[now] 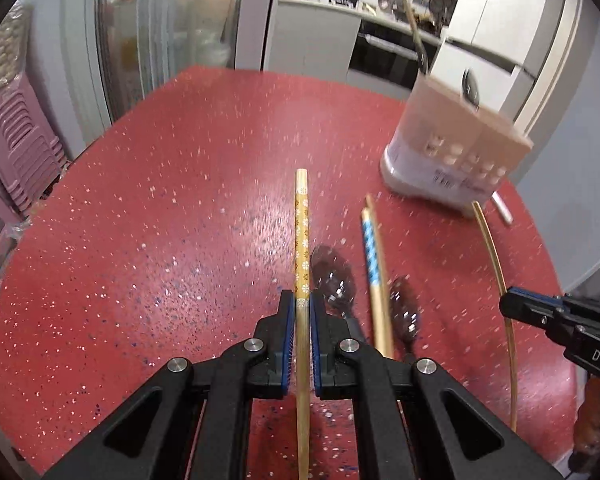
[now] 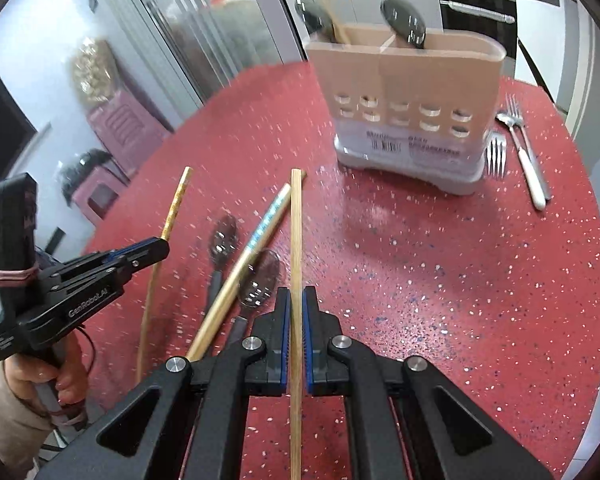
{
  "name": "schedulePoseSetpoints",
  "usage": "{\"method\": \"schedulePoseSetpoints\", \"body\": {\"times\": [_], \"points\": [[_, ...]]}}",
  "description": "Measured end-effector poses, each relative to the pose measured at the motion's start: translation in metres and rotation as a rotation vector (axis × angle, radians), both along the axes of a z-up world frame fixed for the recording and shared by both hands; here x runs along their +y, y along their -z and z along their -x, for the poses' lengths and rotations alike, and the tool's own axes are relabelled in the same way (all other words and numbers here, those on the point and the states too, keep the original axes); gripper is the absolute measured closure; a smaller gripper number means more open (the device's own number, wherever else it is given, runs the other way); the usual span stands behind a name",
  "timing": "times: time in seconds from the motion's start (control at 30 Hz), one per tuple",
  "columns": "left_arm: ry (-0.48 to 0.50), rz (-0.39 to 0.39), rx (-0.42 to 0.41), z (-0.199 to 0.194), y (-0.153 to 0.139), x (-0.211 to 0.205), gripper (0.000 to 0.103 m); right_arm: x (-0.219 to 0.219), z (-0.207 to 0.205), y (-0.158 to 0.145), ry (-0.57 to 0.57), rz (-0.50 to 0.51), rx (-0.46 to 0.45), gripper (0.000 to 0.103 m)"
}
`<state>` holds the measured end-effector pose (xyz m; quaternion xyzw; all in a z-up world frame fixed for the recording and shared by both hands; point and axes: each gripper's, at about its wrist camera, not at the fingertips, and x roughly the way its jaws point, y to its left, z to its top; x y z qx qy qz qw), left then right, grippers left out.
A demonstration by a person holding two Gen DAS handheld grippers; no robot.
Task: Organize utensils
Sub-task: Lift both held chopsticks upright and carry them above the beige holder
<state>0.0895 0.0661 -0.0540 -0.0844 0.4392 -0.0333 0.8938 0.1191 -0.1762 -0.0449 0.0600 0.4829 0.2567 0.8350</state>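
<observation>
left gripper [image 1: 302, 300] is pinching a yellow flower-patterned chopstick [image 1: 301, 224] between its blue pads, while right gripper [image 2: 296, 300] is clamping a plain bamboo chopstick [image 2: 296, 232] the same way. a blue-patterned chopstick [image 2: 256, 240] and two dark spoons [image 2: 222, 236] are lying on the red speckled table [image 2: 440, 280] between the grippers. a pink slotted utensil holder [image 2: 408, 76] is standing farther back, holding a spoon and a chopstick, with two forks [image 2: 496, 152] lying beside it.

Home kitchen, red speckled table [image 2: 460, 260], counter with oven [image 1: 388, 46] behind, stacked pink stools [image 1: 24, 144], utensil holder [image 2: 408, 92]
</observation>
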Motion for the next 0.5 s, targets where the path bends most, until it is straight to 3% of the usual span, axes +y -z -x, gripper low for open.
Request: {"method": "schedulePoseSetpoints", "body": {"times": [0.5], "points": [[0.035, 0.085, -0.214, -0.004, -0.078, -0.017, 0.071, -0.039, 0.012, -0.067, 0.080, -0.115, -0.142, 0.097]]}}
